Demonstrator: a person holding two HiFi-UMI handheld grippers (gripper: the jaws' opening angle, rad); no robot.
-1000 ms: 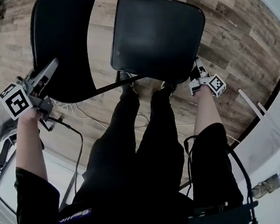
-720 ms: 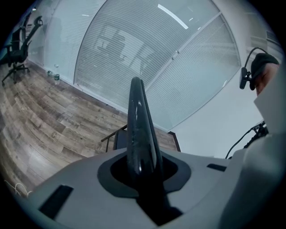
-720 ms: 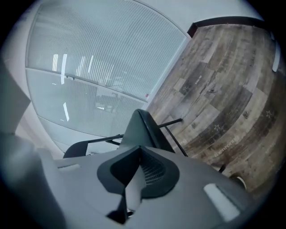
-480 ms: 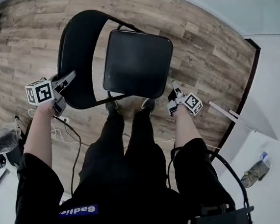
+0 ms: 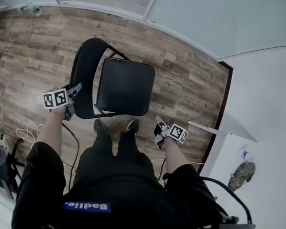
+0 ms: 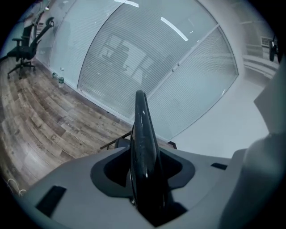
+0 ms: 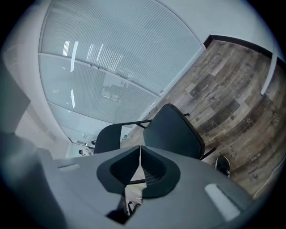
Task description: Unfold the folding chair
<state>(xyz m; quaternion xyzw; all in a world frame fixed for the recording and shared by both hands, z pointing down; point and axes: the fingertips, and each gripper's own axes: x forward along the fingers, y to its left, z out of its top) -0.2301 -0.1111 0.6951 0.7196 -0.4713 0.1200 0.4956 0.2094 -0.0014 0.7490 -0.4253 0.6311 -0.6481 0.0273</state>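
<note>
While between opening left fingers (image 6: 76,185), chair backrest (image 6: 142,147).

The folding chair (image 5: 113,83) has a seat (image 5: 125,87) that looks matt black and smooth, like vinyl. Its backrest (image 6: 142,147) is glossy black, streaked with reflections. The floor (image 5: 28,50) is grey-brown wood-look plank, grainy and dull. The glass wall (image 6: 134,67) looks frosted and finely ribbed.

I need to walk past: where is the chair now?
Head view: the chair stands on the wood floor, centre-left, just ahead of the person's shoes; its backrest sits between the opening jaws of the left gripper.
</note>
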